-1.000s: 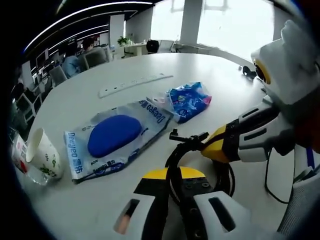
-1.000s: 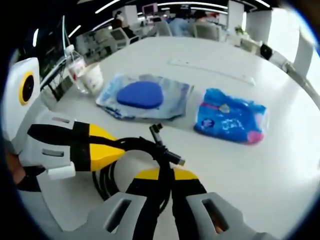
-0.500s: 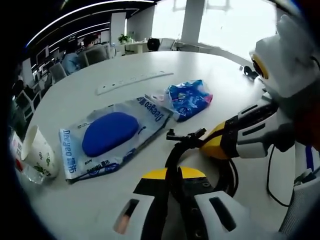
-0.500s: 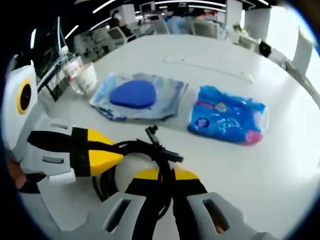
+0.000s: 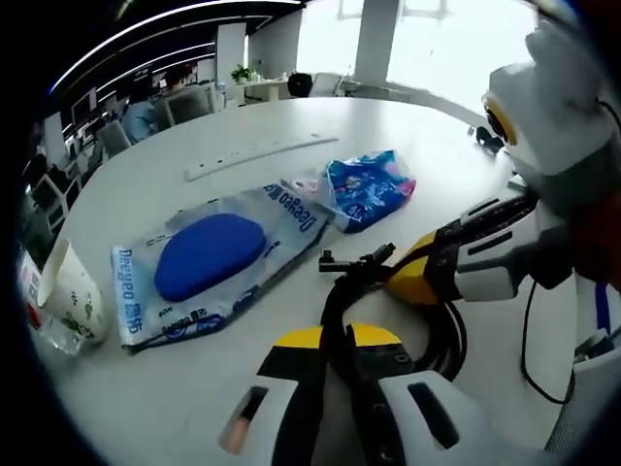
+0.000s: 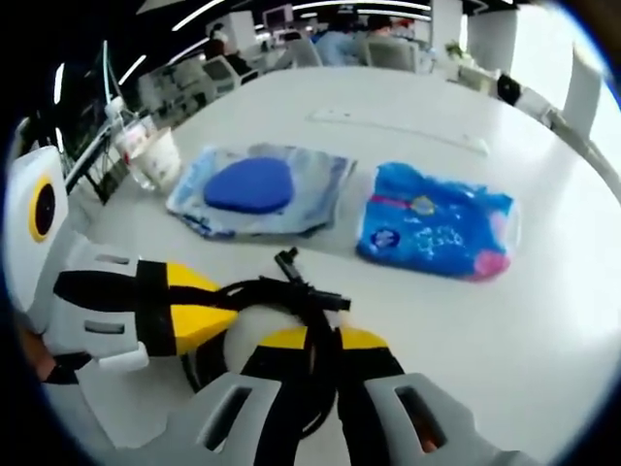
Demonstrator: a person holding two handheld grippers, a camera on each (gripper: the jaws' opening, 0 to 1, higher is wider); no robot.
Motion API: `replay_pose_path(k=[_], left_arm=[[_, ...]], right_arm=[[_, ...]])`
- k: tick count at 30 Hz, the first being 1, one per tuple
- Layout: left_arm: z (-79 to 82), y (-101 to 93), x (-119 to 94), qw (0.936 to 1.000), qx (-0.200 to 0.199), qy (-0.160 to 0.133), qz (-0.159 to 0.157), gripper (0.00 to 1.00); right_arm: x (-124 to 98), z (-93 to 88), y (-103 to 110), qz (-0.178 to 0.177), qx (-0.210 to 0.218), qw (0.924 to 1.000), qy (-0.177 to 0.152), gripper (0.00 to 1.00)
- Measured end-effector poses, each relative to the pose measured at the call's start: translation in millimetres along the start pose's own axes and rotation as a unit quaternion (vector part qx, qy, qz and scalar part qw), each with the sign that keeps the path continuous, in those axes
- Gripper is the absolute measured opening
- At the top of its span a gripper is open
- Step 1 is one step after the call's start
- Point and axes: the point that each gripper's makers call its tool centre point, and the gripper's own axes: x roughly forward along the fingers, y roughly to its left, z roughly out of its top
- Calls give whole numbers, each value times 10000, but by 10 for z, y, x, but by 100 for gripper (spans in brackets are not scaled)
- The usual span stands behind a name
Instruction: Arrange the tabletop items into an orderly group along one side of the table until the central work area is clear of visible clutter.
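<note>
Step in hand: both tongs are on the coiled black cable (image 5: 388, 291), so this item looks mid-carry toward the group. Left tongs (image 5: 335, 354) clamped on the coil at the near edge of their view; right tongs (image 6: 320, 354) clamped on the same coil, cable plugs (image 6: 306, 282) sticking up just ahead of them. In the left gripper view the right tongs come in from the right, yellow tip against the coil.

Next move likely needs both tongs to travel together and set the coil beside the other items, then let go.

Left to right ahead of the left tongs: paper cup (image 5: 68, 296) far left, blue-pad packet (image 5: 209, 257), blue tissue pack (image 5: 369, 189), white power strip (image 5: 262, 155) beyond on the surface (image 5: 408, 126). The packet and tissue pack lie just ahead; they could block the drop spot.
</note>
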Motion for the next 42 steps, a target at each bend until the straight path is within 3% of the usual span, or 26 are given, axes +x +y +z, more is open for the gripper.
replay_pose_path(k=[24,42], left_arm=[[-22,-14,-15,9999,-41,95,-3,9],[-44,-94,-28,9998,-111,148,-39,10]], right_arm=[[21,39,-5,97,-17,9999,-63,8],[33,58,-31,-13,-264,9996,9,9]])
